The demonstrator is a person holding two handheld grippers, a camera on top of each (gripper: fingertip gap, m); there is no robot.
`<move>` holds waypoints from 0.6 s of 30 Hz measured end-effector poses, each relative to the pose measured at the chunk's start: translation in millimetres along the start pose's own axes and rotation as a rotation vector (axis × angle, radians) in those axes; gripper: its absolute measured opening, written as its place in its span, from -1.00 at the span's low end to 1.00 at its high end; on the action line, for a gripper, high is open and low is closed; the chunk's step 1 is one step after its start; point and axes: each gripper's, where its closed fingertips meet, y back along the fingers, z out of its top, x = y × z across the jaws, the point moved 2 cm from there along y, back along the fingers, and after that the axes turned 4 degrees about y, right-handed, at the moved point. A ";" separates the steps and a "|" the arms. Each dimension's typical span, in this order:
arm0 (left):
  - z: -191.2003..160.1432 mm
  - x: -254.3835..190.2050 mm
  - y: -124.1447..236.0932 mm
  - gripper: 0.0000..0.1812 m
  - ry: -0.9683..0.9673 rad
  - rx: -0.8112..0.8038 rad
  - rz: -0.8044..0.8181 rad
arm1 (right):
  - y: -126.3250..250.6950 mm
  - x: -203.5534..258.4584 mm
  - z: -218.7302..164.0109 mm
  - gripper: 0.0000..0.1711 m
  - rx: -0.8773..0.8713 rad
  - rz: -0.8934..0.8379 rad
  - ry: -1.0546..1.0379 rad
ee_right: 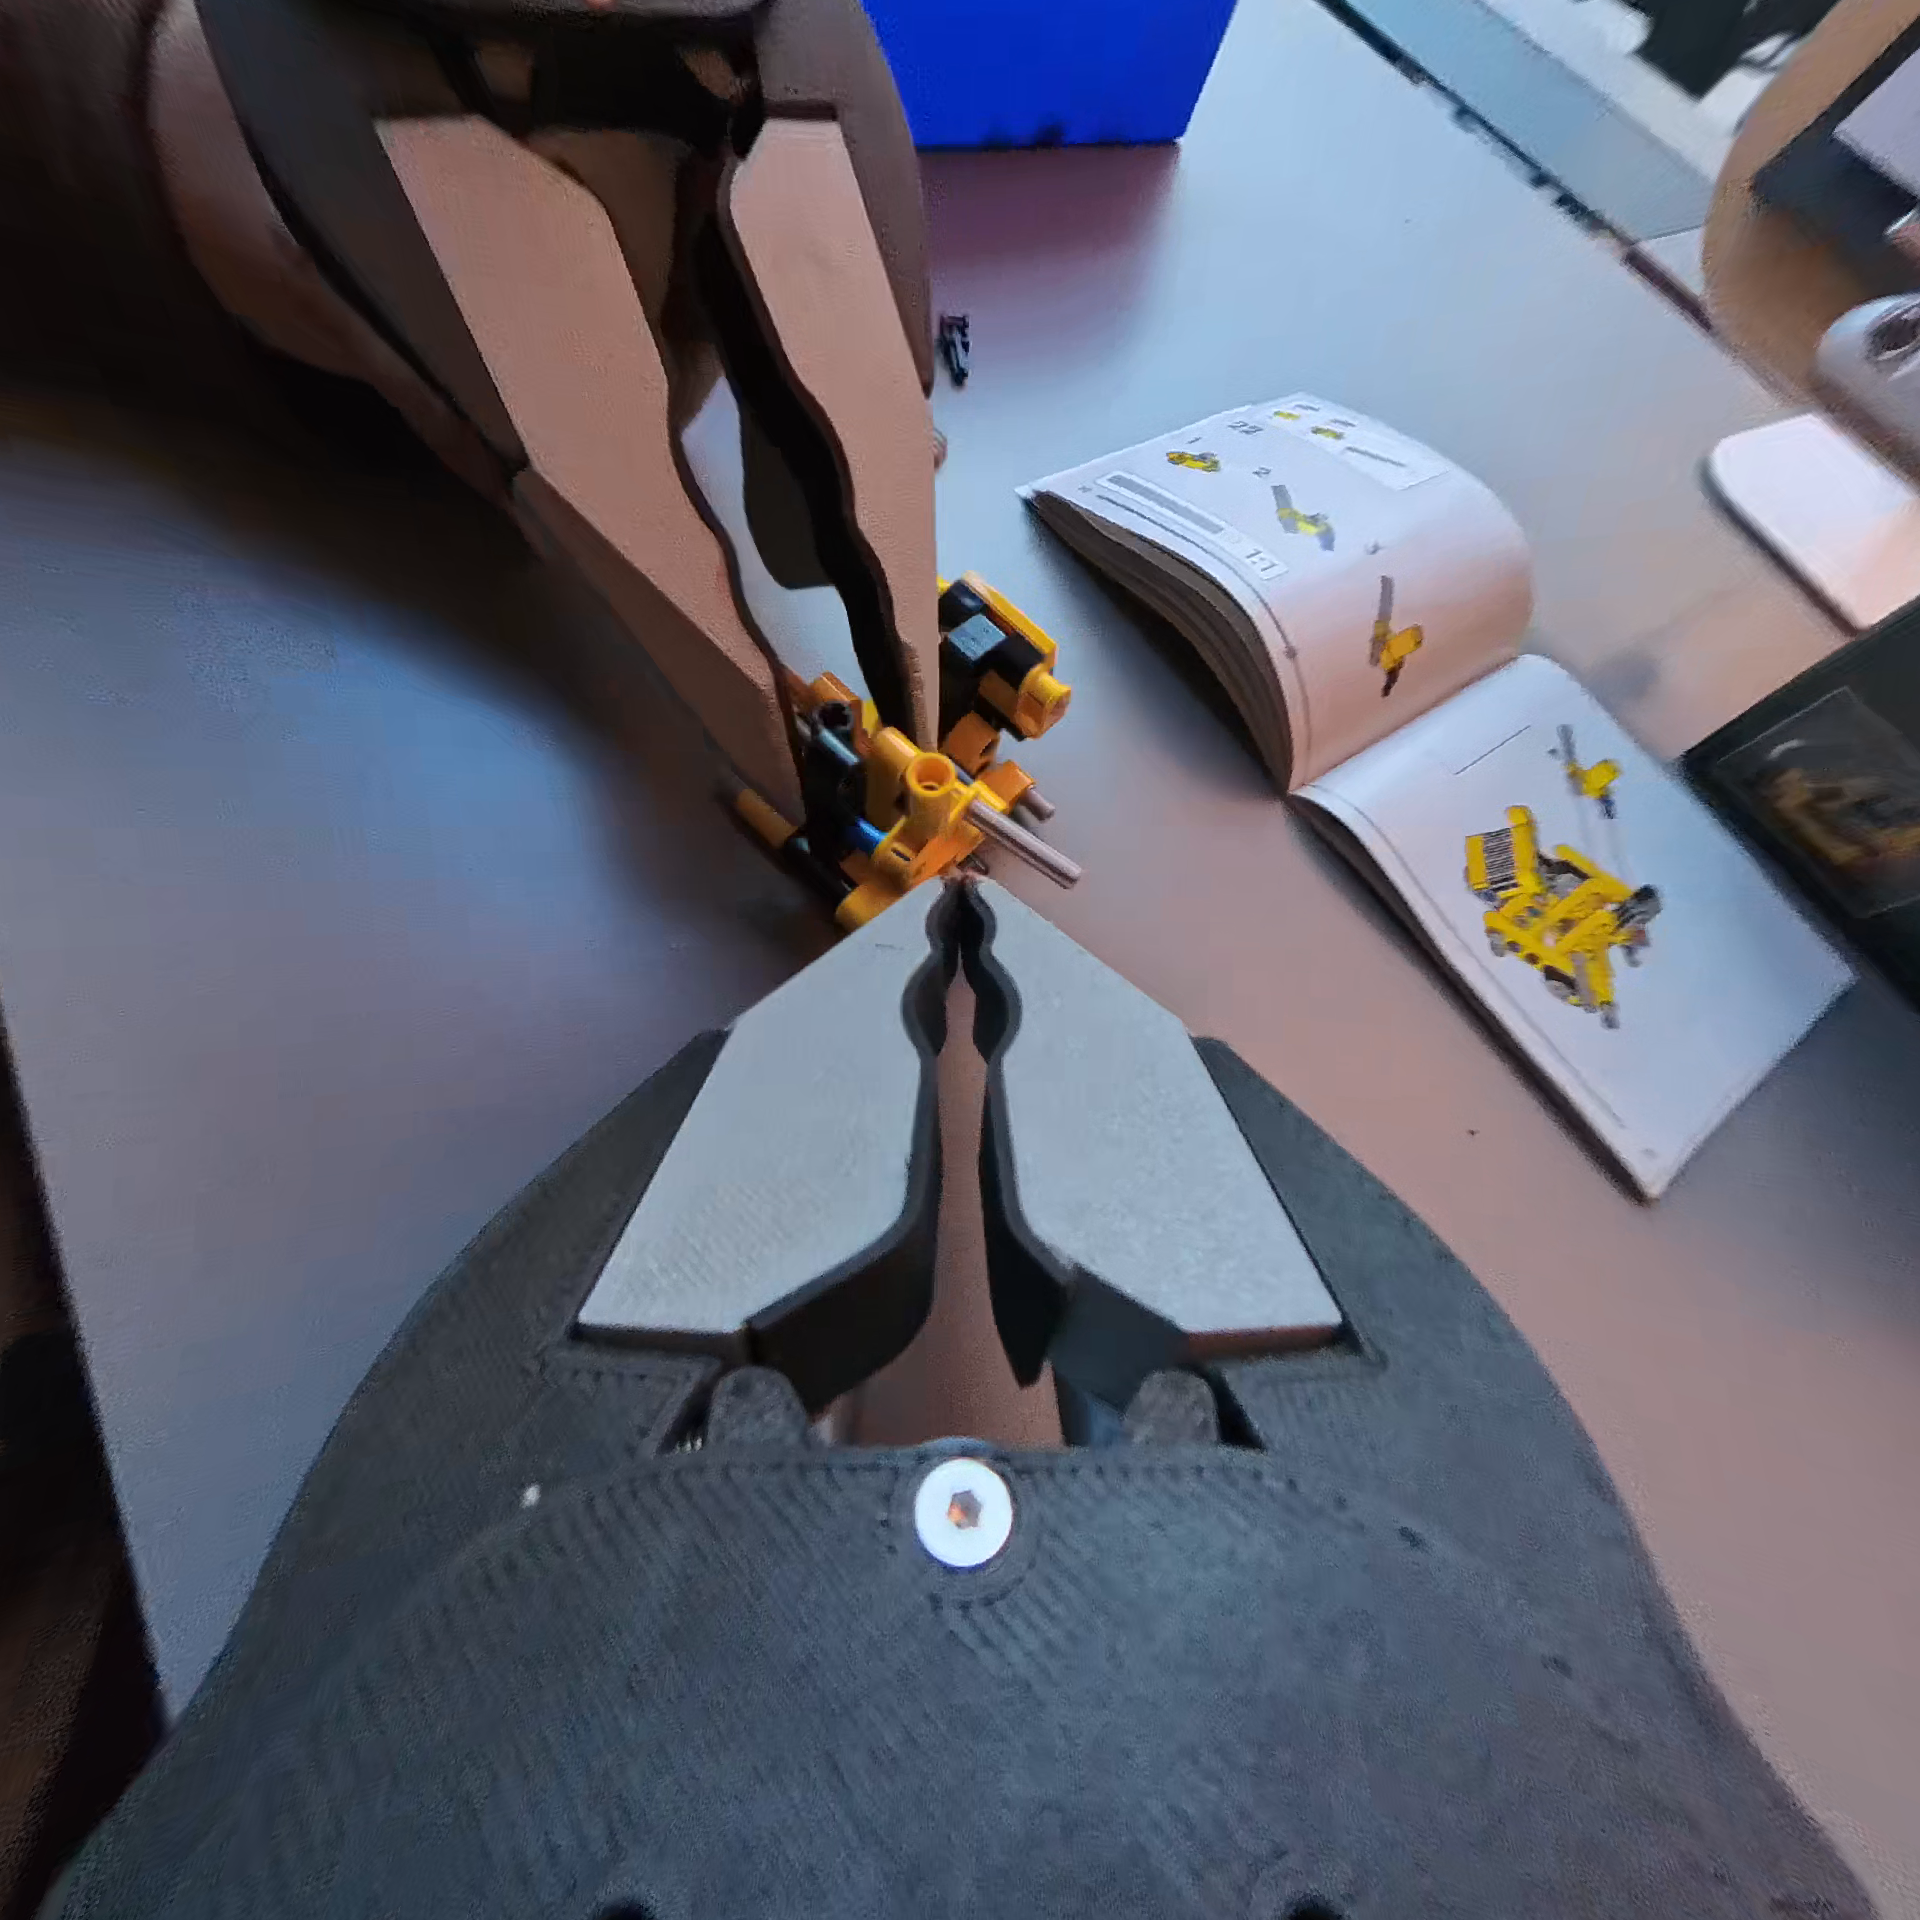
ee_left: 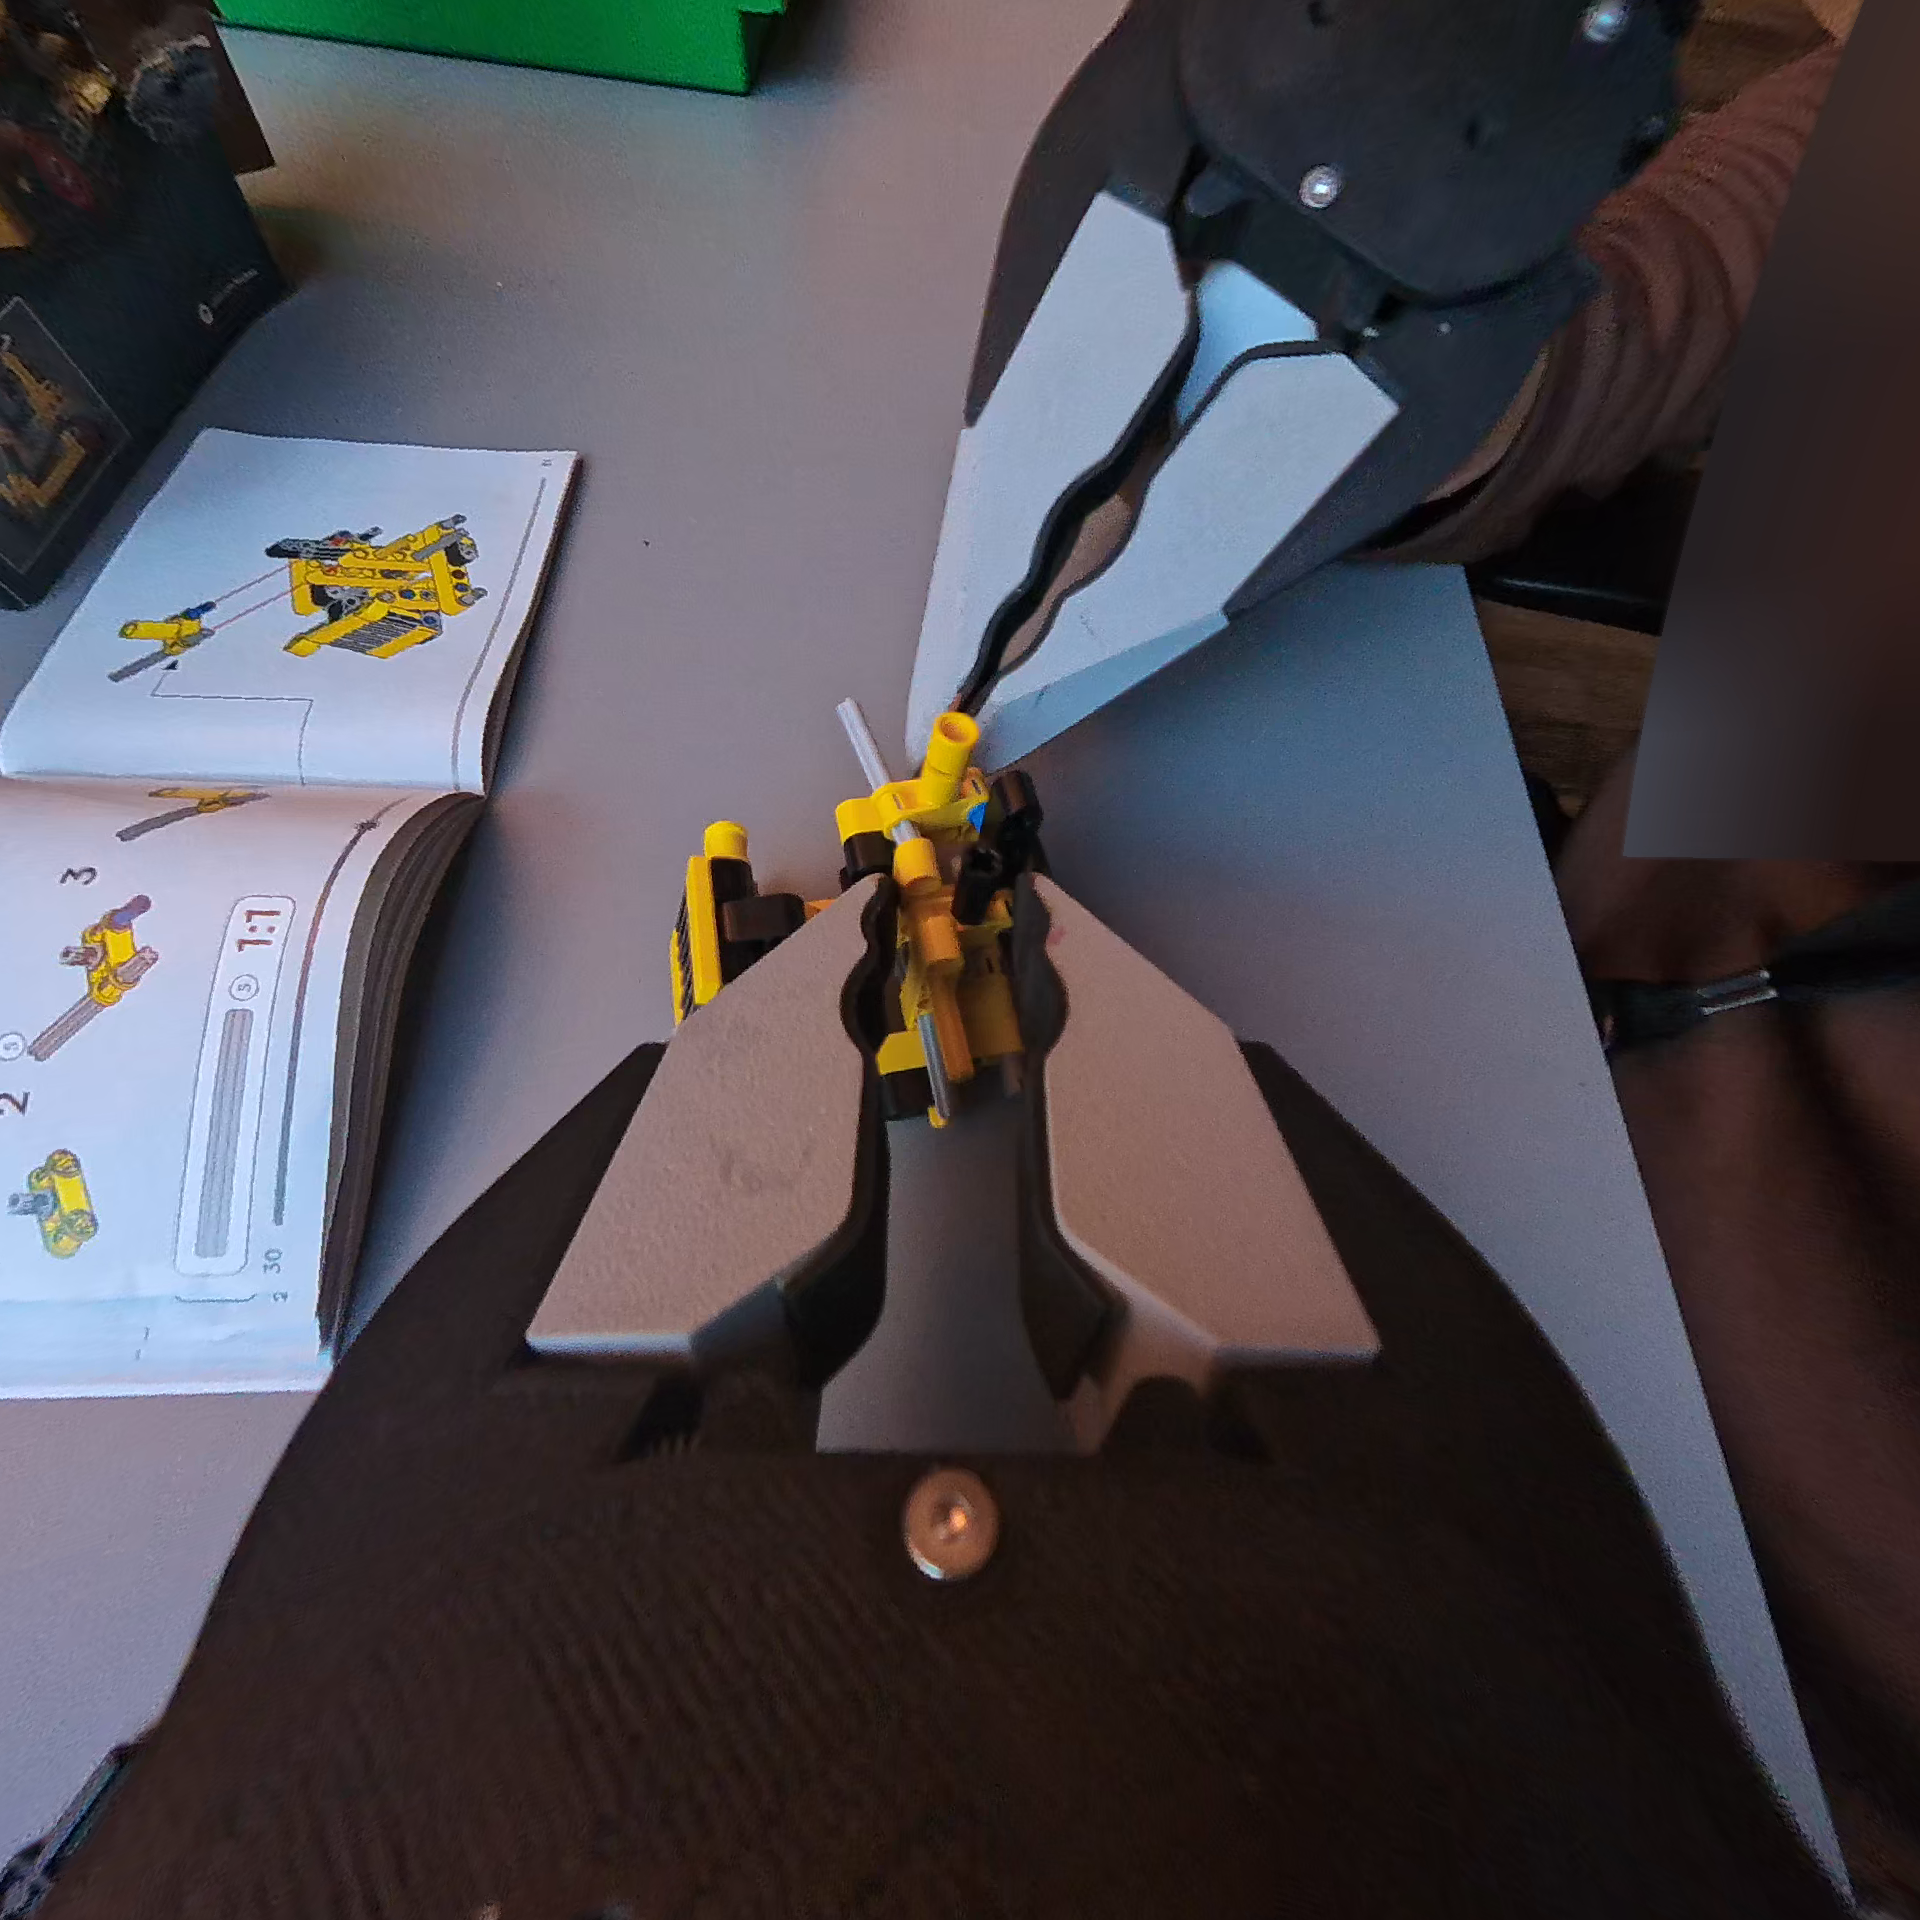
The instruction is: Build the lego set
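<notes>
The left gripper (ee_left: 951, 894) clasped the yellow-and-black lego model (ee_left: 935, 935) between its fingers, low over the desk (ee_left: 727, 364). The right gripper (ee_right: 961, 896) was clenched empty, tips meeting just before the model's grey axle (ee_right: 1023, 836).

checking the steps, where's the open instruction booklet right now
The open white instruction booklet lies on the grey table, left of the yellow lego model in the left wrist view.

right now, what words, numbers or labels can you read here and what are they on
I won't quote writing; here is what bears it.
Open booklet: printed marks beside the build drawings.
Dark box: small print, too blurred to read.
Lego model: none visible.
</notes>
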 end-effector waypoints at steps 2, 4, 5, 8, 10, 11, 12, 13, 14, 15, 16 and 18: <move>0.1 0.2 0.2 -0.78 0.003 -0.001 0.000 | 4.2 0.4 3.9 -1.00 -0.050 0.053 -0.045; 0.5 0.7 0.0 -0.78 -0.010 -0.003 0.018 | 7.3 1.3 3.3 -1.00 -0.064 0.093 -0.072; 0.6 1.0 0.1 -0.78 -0.011 -0.004 0.022 | 7.9 1.2 3.2 -1.00 -0.067 0.104 -0.083; 0.6 1.8 0.1 -0.79 0.002 -0.004 0.018 | 10.0 -1.2 3.6 -1.00 -0.084 0.111 -0.098; 0.6 2.1 0.1 -0.79 0.005 -0.004 0.018 | 11.4 -1.1 2.6 -1.00 -0.089 0.154 -0.131; 0.7 2.2 0.1 -0.78 0.007 -0.004 0.017 | 12.3 -1.0 2.4 -1.00 -0.093 0.182 -0.151; 0.6 2.2 0.0 -0.78 0.007 -0.004 0.017 | 13.8 -0.5 3.6 -1.00 -0.108 0.215 -0.170; 0.6 2.2 0.1 -0.79 0.009 -0.003 0.015 | 15.6 0.3 5.5 -1.00 -0.129 0.249 -0.183; 0.7 2.3 0.1 -0.79 0.012 -0.003 0.013 | 16.7 0.3 6.1 -1.00 -0.139 0.276 -0.190; 0.7 2.4 0.2 -0.79 0.014 -0.003 0.011 | 16.7 -0.5 4.9 -1.00 -0.134 0.295 -0.193; 0.6 2.4 0.1 -0.79 0.016 -0.003 0.009 | 16.3 -0.5 3.5 -1.00 -0.125 0.318 -0.191; 0.7 2.4 0.2 -0.79 0.019 -0.003 0.006 | 16.0 1.9 2.4 -1.00 -0.115 0.371 -0.188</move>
